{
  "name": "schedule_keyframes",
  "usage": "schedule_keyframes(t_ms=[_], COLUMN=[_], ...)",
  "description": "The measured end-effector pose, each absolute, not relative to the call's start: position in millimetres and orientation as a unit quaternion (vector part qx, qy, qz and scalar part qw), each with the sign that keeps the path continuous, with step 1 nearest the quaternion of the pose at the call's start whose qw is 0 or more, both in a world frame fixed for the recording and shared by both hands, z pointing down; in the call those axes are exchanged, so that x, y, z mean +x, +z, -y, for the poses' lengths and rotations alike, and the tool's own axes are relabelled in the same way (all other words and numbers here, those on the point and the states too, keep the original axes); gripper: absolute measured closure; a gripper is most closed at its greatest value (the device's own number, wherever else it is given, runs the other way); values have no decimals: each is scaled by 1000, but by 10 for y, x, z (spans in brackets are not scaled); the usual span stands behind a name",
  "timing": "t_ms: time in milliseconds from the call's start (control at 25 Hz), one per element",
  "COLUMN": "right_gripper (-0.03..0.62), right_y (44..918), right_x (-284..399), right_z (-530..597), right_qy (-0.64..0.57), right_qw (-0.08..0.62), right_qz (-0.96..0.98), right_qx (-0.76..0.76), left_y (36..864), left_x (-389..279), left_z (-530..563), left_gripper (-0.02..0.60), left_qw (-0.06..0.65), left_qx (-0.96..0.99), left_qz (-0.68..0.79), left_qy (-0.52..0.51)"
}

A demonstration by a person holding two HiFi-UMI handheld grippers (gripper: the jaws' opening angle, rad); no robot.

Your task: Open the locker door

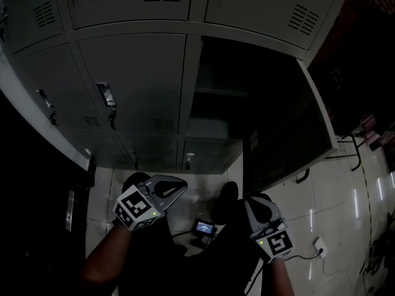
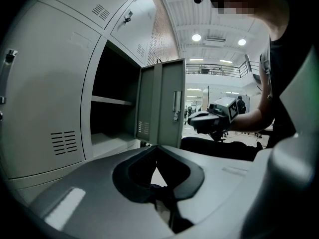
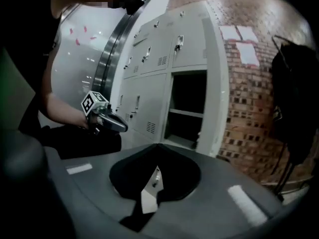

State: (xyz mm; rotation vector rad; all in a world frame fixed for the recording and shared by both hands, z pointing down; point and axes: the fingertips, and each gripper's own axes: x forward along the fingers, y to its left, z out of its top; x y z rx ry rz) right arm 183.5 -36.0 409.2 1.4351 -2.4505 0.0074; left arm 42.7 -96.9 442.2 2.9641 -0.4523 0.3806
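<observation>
Both jaw pairs sat pressed together, empty: left gripper (image 1: 179,189) and right gripper (image 1: 249,203) hung well below the upright grey metal locker door (image 1: 290,131), already wide open, nearer the right.

Locker door (image 1: 287,128) wide open, L gripper (image 1: 176,189) & R gripper (image 1: 254,203) low below

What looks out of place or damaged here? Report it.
Nothing is damaged, spilled or askew. Only one locker door stands swung wide open, while the neighbouring doors are shut.
</observation>
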Motion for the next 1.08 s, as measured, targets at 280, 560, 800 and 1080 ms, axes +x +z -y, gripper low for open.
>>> schedule_keyframes(t_ms=[280, 560, 800, 1080], right_gripper=[592, 592, 592, 592], right_y=[4362, 4325, 4355, 4360], right_x=[1602, 1637, 1595, 1602], right_z=[557, 610, 590, 597], right_qy=[62, 61, 55, 52], right_qw=[152, 128, 138, 139], right_qz=[877, 877, 878, 878], right_qx=[452, 459, 455, 455], left_y=[4423, 4424, 4430, 4427], left_x=[409, 428, 437, 436], left_z=[954, 949, 951, 960], left_gripper=[569, 569, 569, 569], left_qw=[63, 60, 59, 56], left_qx=[979, 979, 979, 979], left_qz=[147, 147, 147, 147], left_qy=[127, 129, 131, 131])
